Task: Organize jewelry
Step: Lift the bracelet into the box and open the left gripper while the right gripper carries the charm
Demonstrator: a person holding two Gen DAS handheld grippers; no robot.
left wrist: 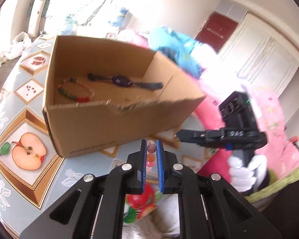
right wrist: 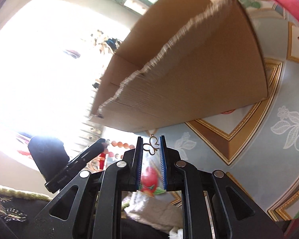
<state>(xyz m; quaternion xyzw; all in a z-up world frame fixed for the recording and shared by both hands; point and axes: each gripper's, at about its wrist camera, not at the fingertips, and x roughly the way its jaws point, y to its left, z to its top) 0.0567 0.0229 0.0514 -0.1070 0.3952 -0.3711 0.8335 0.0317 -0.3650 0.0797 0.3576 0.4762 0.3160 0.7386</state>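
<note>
My left gripper is shut on a string of pink and orange beads, which hangs down between its blue pads. An open cardboard box stands just beyond it. Inside lie a coloured bead bracelet and a dark blue braided bracelet. My right gripper is shut on a thin gold butterfly pendant, close to the cardboard box. That right gripper shows at the right of the left wrist view, held by a white-gloved hand. The left gripper with the orange beads appears at left.
The box sits on a tablecloth printed with apples and gold diamond frames. Pink and blue bedding is piled behind the box at the right. A white cloth lies below the grippers. White cupboard doors and a dark red door stand far back.
</note>
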